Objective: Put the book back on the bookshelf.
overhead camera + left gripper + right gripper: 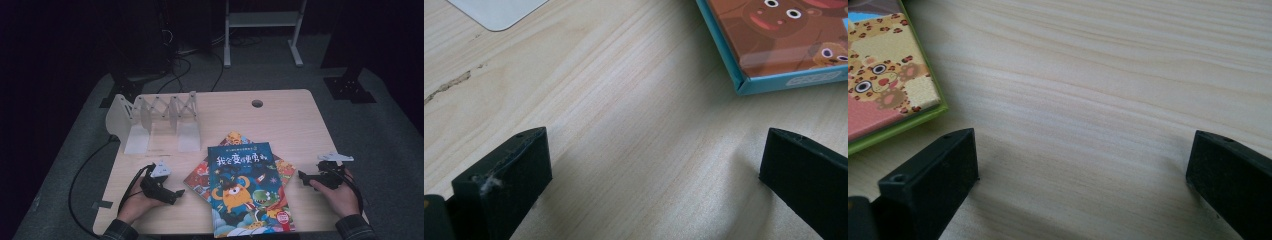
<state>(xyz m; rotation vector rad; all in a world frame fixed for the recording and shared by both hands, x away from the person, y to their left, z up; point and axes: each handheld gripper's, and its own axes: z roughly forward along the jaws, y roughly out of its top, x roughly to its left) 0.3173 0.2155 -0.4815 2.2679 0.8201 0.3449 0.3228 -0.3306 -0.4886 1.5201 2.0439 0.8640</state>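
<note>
We see a stack of picture books [248, 192] lying flat on the desk [295, 125], with the white folding book rack [155, 120] standing beyond its left corner. Our left tool [179, 192] rests just left of the stack, jaws spread wide over bare wood, holding nothing. Our right tool [302, 176] sits just right of the stack, jaws likewise spread and empty.

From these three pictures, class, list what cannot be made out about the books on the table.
- Lower books, high view: covers mostly hidden by the top book; their number is unclear.
- Blue-edged book, left gripper view: cut off by the frame.
- Green-edged book, right gripper view: cut off likewise.
- Small print, high view: too small.
</note>
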